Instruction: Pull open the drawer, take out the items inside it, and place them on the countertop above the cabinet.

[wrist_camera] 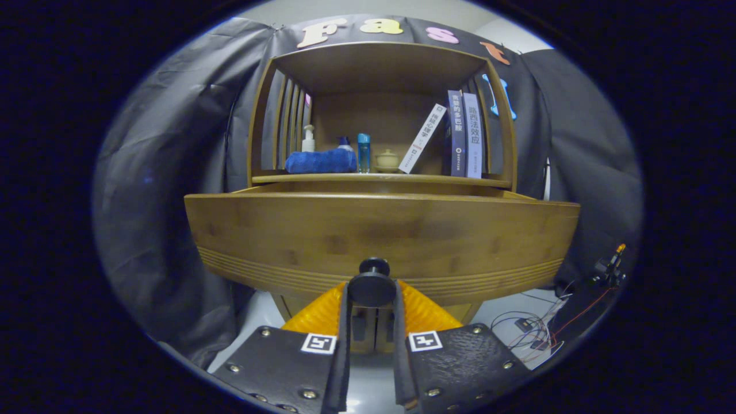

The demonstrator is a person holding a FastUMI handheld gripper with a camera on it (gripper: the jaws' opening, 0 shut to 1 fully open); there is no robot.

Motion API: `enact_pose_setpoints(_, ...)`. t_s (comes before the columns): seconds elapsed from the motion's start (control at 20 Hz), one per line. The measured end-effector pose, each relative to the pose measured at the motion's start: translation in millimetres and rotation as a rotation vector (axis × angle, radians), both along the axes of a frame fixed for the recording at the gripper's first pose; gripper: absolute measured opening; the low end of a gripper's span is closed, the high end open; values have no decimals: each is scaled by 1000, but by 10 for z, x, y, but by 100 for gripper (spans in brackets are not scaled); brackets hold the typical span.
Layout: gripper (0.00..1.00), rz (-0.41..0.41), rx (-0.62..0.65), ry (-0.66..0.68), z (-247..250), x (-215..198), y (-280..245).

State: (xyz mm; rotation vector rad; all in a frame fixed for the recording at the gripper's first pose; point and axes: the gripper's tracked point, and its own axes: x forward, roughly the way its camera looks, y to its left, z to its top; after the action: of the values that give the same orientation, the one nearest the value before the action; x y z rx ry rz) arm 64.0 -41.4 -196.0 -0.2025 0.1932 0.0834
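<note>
Currently, all places are given relative to the drawer front.

Drawer front (379,230): wide wooden panel directly ahead of the jaws, standing proud of the cabinet, so the drawer appears partly pulled out.

Knob (372,287): small dark round knob at the lower middle of the drawer front, sitting between the two fingers.

Gripper (372,313): jaws clenched on the knob, one finger on each side of it (both appear to press on it).

Handling, drawer: judged stiff and rigid, moderately heavy; it should slide rather than flex. The knob is the sole grip point; it is smooth and round, so a pull off the straight line could let it slip out.

Countertop (379,179): shelf surface just above and behind the drawer front, carrying a blue cloth (320,161), bottles, a small pot and books (464,135).

Free space: judged tight; the middle stretch between pot and cloth is narrow.

Hidden: drawer interior is masked by the drawer front, so the items inside, their number and their fragility cannot be told.

Cut off: cabinet base below the drawer front, behind the fingers.

Hard to make out: loose wires (535,330) on the table, low and to the right of the drawer front.
</note>
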Motion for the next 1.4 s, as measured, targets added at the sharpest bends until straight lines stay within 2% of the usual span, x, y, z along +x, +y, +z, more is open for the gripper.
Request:
enact_pose_setpoints(0.2, 32, -9, 15, -13, 0, 5, -17)
enact_pose_setpoints(0.4, 40, -25, 25, -6, 3, 3, -4)
enact_pose_setpoints(0.7, 45, -48, 19, 26, -1, -69, -8)
enact_pose_setpoints(0.8, 54, -39, -1, 3, 130, -106, 39)
enact_pose_setpoints(1.05, 89, -73, -16, -90, 633, -115, 107)
enact_pose_setpoints(1.2, 92, -82, 9, -105, 976, -32, 210)
enact_pose_setpoints(1.3, 97, -81, 31, -74, 1134, 100, 312)
enact_pose_setpoints(1.4, 98, -79, 43, -44, 1256, 298, 395)
